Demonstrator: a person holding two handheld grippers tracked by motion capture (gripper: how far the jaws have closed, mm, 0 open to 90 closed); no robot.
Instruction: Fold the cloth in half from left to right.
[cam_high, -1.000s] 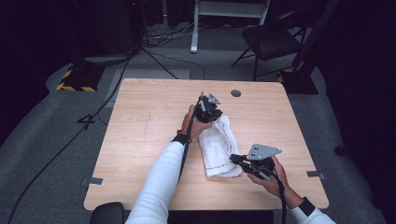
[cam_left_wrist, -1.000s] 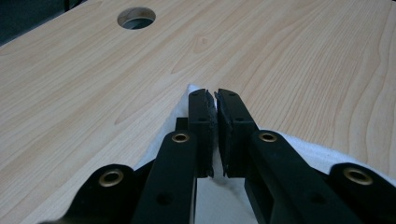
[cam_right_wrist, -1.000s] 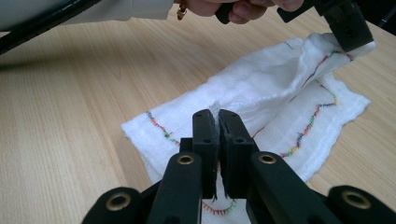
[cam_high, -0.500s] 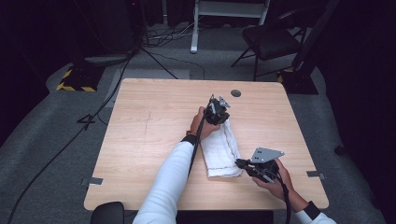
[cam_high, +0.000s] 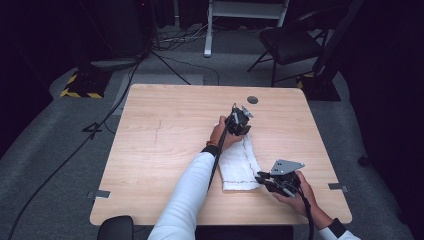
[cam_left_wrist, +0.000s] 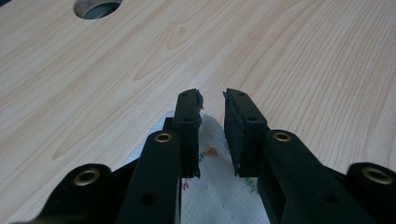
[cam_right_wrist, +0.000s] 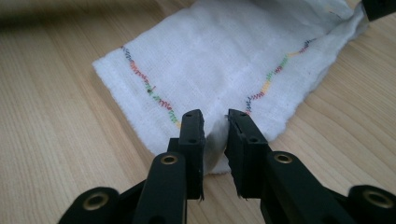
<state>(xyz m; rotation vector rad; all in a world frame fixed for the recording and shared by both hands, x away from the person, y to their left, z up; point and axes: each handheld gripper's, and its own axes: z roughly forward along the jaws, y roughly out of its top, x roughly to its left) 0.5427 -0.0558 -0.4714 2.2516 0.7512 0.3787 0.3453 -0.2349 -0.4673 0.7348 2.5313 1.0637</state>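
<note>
A white cloth (cam_high: 239, 162) with a multicoloured stitched border lies in a long strip right of the table's middle. My left gripper (cam_high: 239, 121) is at its far end. In the left gripper view the left gripper (cam_left_wrist: 212, 100) has its jaws closed on a bunched bit of the cloth (cam_left_wrist: 212, 186). My right gripper (cam_high: 262, 179) is at the near right corner. In the right gripper view the right gripper (cam_right_wrist: 215, 119) pinches that corner, and the rest of the cloth (cam_right_wrist: 224, 51) stretches away flat on the wood.
The wooden table (cam_high: 165, 140) has a round cable hole (cam_high: 252, 99) near its far edge, also seen as the hole (cam_left_wrist: 98, 7) in the left gripper view. A dark chair (cam_high: 290, 42) and floor cables lie beyond the table.
My left gripper has moved farther away and to the right, and my right gripper has come nearer and to the right. The cloth between them has been drawn out longer.
</note>
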